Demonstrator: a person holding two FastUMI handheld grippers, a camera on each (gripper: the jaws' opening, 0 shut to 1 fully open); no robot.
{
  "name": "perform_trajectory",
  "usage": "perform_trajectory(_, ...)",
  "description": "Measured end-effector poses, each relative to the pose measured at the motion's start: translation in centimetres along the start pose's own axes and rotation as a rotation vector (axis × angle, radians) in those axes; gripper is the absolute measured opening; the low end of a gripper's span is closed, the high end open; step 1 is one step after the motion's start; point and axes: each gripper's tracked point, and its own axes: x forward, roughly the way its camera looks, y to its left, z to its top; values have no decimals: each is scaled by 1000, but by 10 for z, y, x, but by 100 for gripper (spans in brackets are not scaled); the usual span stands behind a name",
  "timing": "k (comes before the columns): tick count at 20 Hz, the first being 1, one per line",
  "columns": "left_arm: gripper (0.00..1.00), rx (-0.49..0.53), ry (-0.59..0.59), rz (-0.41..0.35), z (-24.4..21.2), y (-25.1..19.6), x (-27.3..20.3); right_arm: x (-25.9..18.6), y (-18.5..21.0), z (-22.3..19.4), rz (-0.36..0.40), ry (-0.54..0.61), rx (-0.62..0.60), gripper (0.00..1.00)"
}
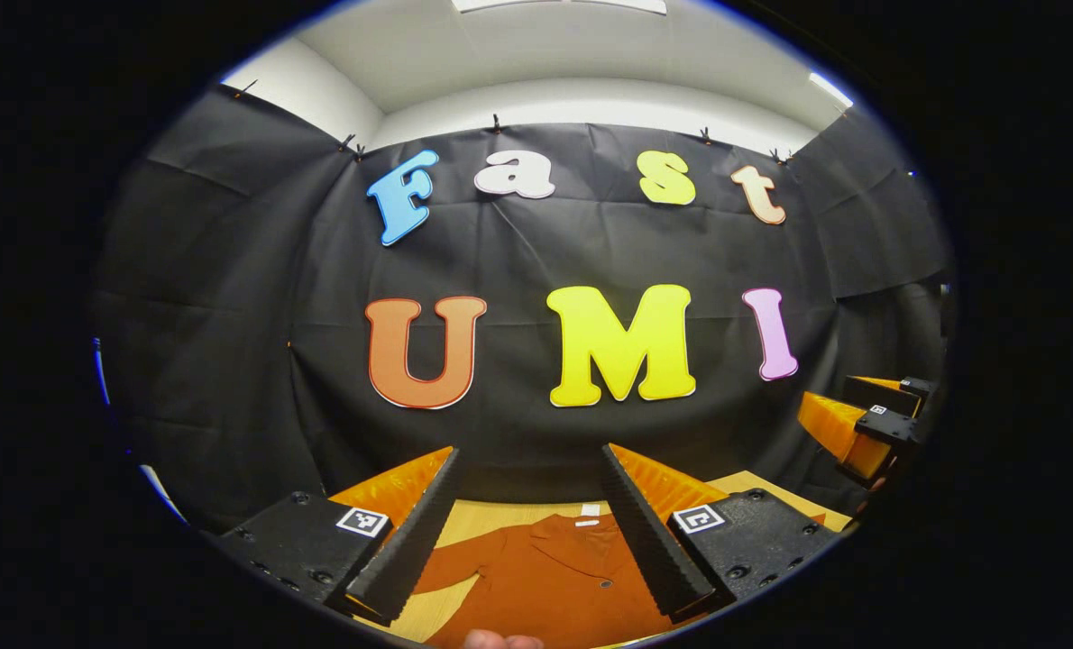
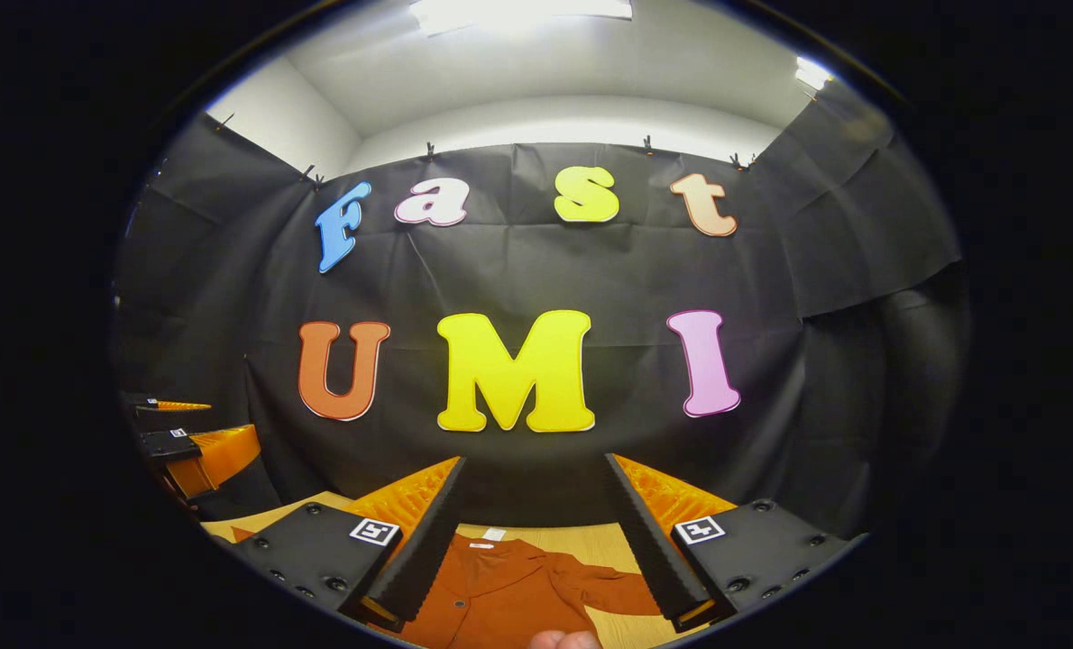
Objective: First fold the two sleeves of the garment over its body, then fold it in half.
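Shirt (image 1: 550, 577) flat on table (image 1: 451, 608), below and between left gripper (image 1: 529, 532) jaws, spread wide, holding nothing. Same below right gripper (image 2: 533, 545), jaws also spread. Probably soft, light, floppy cloth; best pinched at sleeve (image 2: 613, 590) cuff.

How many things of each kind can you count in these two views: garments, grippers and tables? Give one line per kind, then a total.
Garments: 1, the rust-orange shirt lying flat, sleeves spread out.
Grippers: 2, the left gripper and the right gripper, both with fingers apart above the shirt.
Tables: 1, the wooden table under the shirt.
Total: 4
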Motion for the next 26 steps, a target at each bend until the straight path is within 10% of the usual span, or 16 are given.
perform_trajectory(26, 98, 33, -12, -25, 5, -22, -5, -4, -8, -7, 30, 28, 4, 94)
